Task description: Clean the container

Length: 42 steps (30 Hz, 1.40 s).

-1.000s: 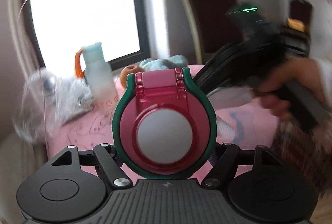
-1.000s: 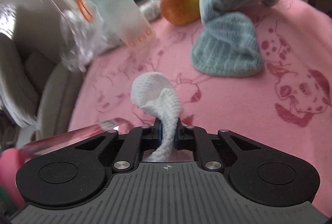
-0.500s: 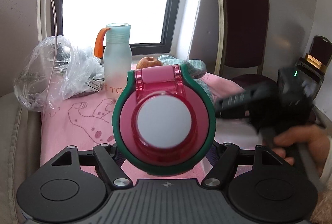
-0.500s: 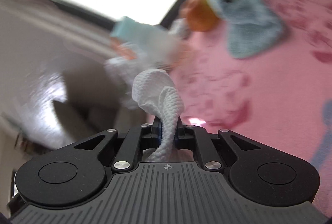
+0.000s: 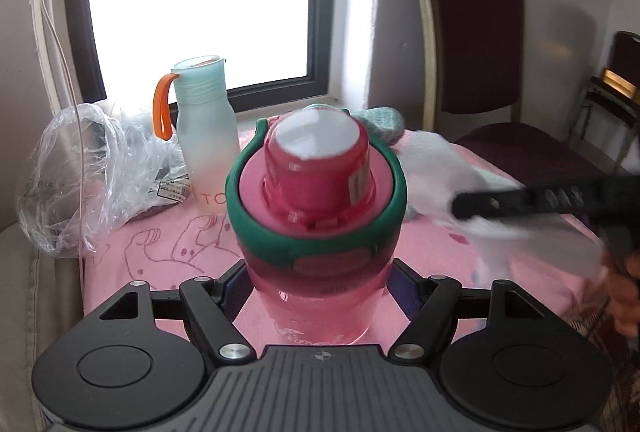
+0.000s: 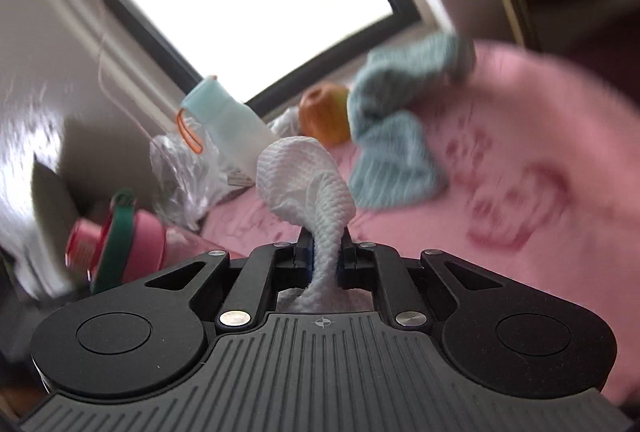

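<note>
My left gripper (image 5: 318, 286) is shut on a pink bottle (image 5: 316, 216) with a green collar and a red cap, held above the pink cloth. The same bottle shows at the lower left of the right wrist view (image 6: 116, 240). My right gripper (image 6: 323, 258) is shut on a white paper towel (image 6: 306, 184) that bunches above the fingers. In the left wrist view the right gripper (image 5: 532, 198) is blurred, just right of the bottle, and the towel (image 5: 436, 172) sits close to the bottle's collar.
A pale blue bottle (image 5: 206, 136) with an orange loop stands by the window. A clear plastic bag (image 5: 92, 172) lies to its left. An orange (image 6: 324, 114) and a blue knit cloth (image 6: 394, 148) lie on the pink tablecloth (image 6: 520, 192). A dark chair (image 5: 476, 24) stands behind.
The pink bottle has tilted from cap facing the camera to nearly upright. The right gripper with the towel has swung in toward the bottle's right side.
</note>
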Motion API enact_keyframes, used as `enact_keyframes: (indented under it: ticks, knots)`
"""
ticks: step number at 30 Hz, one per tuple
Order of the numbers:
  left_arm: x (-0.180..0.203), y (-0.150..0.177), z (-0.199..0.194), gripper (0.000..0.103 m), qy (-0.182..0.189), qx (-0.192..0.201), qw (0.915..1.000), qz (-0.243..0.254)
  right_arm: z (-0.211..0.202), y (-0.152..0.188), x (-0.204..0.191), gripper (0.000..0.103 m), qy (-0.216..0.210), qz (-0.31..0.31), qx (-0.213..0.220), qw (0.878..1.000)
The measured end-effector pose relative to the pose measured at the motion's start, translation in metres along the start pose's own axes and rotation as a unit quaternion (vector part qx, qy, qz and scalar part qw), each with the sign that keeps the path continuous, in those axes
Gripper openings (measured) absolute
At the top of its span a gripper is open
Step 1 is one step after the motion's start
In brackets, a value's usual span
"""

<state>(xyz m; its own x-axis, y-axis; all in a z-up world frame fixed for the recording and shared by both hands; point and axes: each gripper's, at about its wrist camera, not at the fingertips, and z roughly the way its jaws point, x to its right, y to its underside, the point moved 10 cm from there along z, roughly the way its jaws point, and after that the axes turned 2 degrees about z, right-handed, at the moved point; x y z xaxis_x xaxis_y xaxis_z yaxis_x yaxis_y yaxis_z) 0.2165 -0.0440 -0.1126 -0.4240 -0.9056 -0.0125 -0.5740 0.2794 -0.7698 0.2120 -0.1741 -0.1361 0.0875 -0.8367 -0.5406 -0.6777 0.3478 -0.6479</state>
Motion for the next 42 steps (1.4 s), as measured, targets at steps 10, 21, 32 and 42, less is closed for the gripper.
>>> enact_keyframes:
  ticks: [10,21,32,42]
  knots:
    - [0.005,-0.007,0.009,0.079,-0.081,-0.017,0.9937,-0.075,0.002,0.030,0.050,0.012,0.035,-0.029,-0.005,0.999]
    - [0.012,-0.001,0.001,0.093,-0.231,0.011,0.9574,-0.173,-0.001,0.033,0.058,0.013,0.005,0.017,-0.002,1.000]
    - [0.020,-0.002,0.018,0.074,-0.266,0.006,0.9412,-0.209,0.001,0.033,0.058,0.015,-0.008,0.027,0.000,1.000]
    - [0.017,-0.004,0.021,0.070,-0.106,-0.001,0.9932,-0.048,0.002,0.034,0.058,0.015,-0.005,0.029,-0.004,1.000]
